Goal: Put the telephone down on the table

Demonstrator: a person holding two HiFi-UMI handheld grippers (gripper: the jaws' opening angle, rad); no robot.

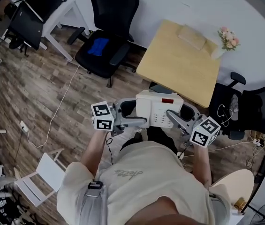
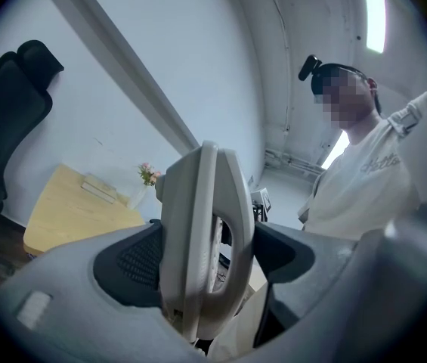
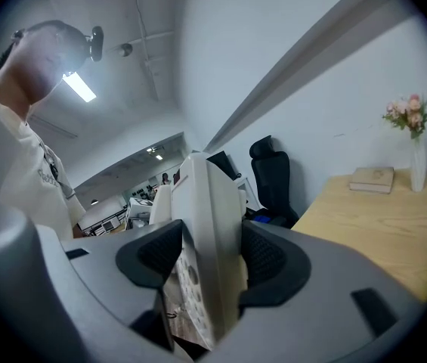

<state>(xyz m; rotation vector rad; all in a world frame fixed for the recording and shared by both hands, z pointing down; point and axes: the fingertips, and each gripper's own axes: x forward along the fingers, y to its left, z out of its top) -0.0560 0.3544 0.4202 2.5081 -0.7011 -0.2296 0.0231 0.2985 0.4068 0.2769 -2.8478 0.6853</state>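
Note:
A white desk telephone (image 1: 158,108) with a red display is held in the air in front of the person's chest, short of the light wooden table (image 1: 170,64). My left gripper (image 1: 139,121) is shut on the telephone's left side, where the handset (image 2: 202,240) stands edge-on between the dark pads (image 2: 134,263). My right gripper (image 1: 173,117) is shut on the telephone's right side; its keypad face (image 3: 190,286) shows between the pads (image 3: 262,259). The table (image 3: 379,218) lies ahead in both gripper views.
On the table's far end lie a pale book (image 1: 192,36) and a vase of pink flowers (image 1: 227,40). Black office chairs stand at the table's left (image 1: 109,36) and right (image 1: 259,111). Cables run over the wooden floor (image 1: 34,93). A white folding chair (image 1: 38,177) stands at lower left.

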